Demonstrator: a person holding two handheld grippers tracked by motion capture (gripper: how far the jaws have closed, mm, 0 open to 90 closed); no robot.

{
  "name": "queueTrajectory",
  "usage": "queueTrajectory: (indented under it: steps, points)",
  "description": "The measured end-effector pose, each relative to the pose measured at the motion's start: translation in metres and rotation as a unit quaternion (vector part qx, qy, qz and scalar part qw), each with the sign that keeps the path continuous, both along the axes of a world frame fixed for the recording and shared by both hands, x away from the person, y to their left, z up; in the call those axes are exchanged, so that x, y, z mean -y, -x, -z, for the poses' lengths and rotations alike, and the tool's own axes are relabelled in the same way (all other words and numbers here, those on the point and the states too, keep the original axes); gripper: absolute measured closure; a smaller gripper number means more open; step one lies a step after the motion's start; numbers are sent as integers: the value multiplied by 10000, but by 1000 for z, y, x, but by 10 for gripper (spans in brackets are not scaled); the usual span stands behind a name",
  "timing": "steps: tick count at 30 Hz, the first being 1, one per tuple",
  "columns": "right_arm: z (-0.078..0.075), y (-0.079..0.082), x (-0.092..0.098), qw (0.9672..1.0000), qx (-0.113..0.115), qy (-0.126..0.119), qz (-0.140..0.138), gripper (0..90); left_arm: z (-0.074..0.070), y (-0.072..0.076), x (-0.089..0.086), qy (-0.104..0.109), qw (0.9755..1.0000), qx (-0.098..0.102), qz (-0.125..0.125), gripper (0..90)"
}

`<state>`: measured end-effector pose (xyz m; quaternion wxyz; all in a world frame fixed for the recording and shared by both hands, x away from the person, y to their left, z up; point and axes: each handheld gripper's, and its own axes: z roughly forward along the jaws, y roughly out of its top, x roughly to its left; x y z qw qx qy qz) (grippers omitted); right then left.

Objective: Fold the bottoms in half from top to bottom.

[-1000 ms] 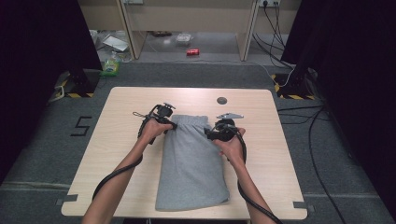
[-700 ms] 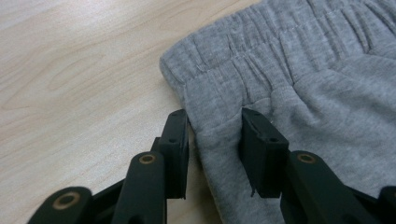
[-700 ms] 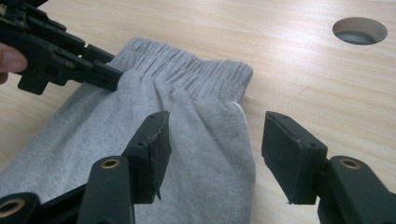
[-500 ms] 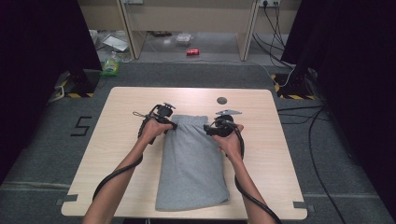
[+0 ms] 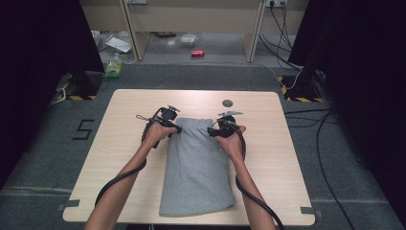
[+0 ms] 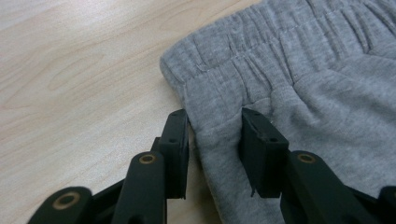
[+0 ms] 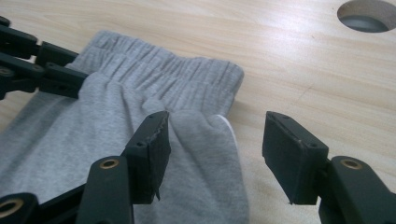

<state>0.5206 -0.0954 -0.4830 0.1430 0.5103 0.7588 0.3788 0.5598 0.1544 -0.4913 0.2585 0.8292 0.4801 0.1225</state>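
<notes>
Both forearms reach forward, bent slightly inward. Left gripper [image 5: 176, 128] points inward toward the right one, jaws pinched on a fold of the grey sweatpants [image 6: 299, 93] at the waistband corner. Right gripper [image 7: 212, 140] faces the left gripper, jaws spread wide, one pad on the cloth, the other clear of it.

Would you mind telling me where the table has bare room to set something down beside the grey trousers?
Bare wood runs along the table left of the grey trousers and along the right edge. The far strip is free apart from the round hole. It is crowded at the waistband, with the left gripper and right gripper.
</notes>
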Motion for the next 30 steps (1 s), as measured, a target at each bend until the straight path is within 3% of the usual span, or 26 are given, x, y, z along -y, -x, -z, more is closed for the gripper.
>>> queueTrajectory:
  steps: [20, 30]
  points:
    - [23, -11, -11, 9996, -266, 83, 6, 430, 0, 1, 0, 1, 10000, 20, 7, 626]
    - [24, -12, -12, 9995, -290, -88, -105, 606, 1, 3, -1, 46, 9999, 126, 98, 650]
